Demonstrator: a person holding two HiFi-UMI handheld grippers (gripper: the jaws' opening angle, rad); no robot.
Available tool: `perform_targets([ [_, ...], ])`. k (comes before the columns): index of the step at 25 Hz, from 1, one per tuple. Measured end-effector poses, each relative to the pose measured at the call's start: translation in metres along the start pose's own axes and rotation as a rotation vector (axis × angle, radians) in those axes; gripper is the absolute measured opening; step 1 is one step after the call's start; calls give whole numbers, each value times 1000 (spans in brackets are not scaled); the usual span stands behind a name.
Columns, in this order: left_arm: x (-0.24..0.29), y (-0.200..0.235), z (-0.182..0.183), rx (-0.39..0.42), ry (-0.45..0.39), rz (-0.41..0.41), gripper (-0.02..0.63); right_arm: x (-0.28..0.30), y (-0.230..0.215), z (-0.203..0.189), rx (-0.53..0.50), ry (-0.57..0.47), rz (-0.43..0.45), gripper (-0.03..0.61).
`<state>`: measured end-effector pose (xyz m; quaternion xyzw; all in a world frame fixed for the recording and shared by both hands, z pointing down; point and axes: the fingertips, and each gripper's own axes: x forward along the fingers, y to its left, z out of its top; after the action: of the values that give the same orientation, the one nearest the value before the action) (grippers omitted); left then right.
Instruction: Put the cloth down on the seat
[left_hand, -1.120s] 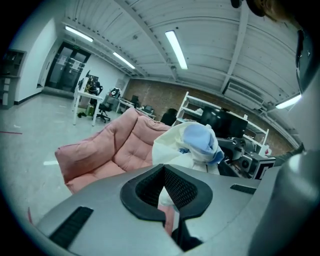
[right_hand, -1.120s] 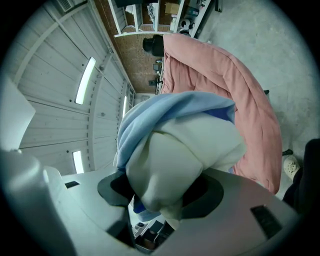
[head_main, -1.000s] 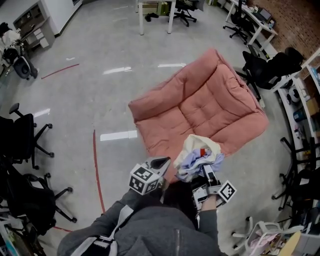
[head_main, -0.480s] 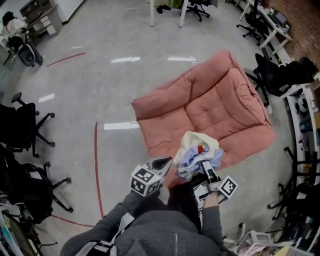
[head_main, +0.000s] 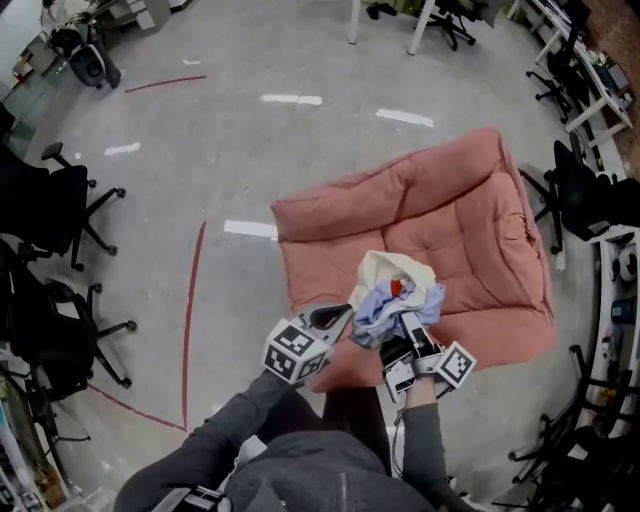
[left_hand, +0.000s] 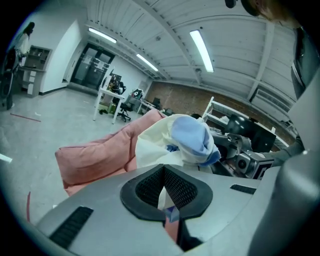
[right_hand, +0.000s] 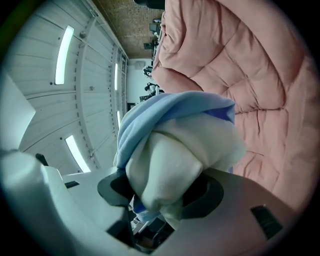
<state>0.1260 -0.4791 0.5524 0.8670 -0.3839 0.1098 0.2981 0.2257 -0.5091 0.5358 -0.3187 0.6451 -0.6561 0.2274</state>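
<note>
So the biggest thing here is the shiny grey floor (head_main: 230, 160), and on it, just past centre toward 2 o'clock in the head view, there's the big pink padded seat (head_main: 470, 220), opened out flat-ish with its tufted cushions facing up. Black office chairs (head_main: 60, 200) crowd the 9 o'clock side, and there are more around 3 o'clock by the desks. A red tape line (head_main: 190, 300) runs down the floor at about 8 o'clock. The cloth (head_main: 395, 295) isn't down yet. It's a bunched-up wad, cream with light blue and a little red bit showing, held up over the seat's near edge, roughly the seat's 7 o'clock corner. I can't tell if any of it brushes the cushion. The right gripper (head_main: 405, 325) comes in from 6 o'clock and has its jaws spread wide but clamped around the fat part of the bundle, which fills its own view. The left gripper (head_main: 335, 316) sits at the cloth's 8 o'clock side, jaws nearly pressed together, pinching just a thin edge of the fabric.
</note>
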Motion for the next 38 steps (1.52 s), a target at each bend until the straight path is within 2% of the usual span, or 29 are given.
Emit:
perform_targets([
  [8,54,32,27,-33,-48,95,8,57,-13,71,27,-31,67,221],
  [12,82,51,30,-39,-42,147,8,87,-23,103,19,-55,106,221],
  [18,122,84,25,-47,-45,210,8,121,-64,131,-7,-78,118,221],
  [23,156,113,10,-27,-26,220,8,141,-121,142,18,-127,42,221],
  [31,209,169,-21,-38,-3,263,8,160,-199,163,40,-203,-47,221],
  [38,240,201,-45,-67,26,282,8,180,-261,173,-31,-232,-227,221],
])
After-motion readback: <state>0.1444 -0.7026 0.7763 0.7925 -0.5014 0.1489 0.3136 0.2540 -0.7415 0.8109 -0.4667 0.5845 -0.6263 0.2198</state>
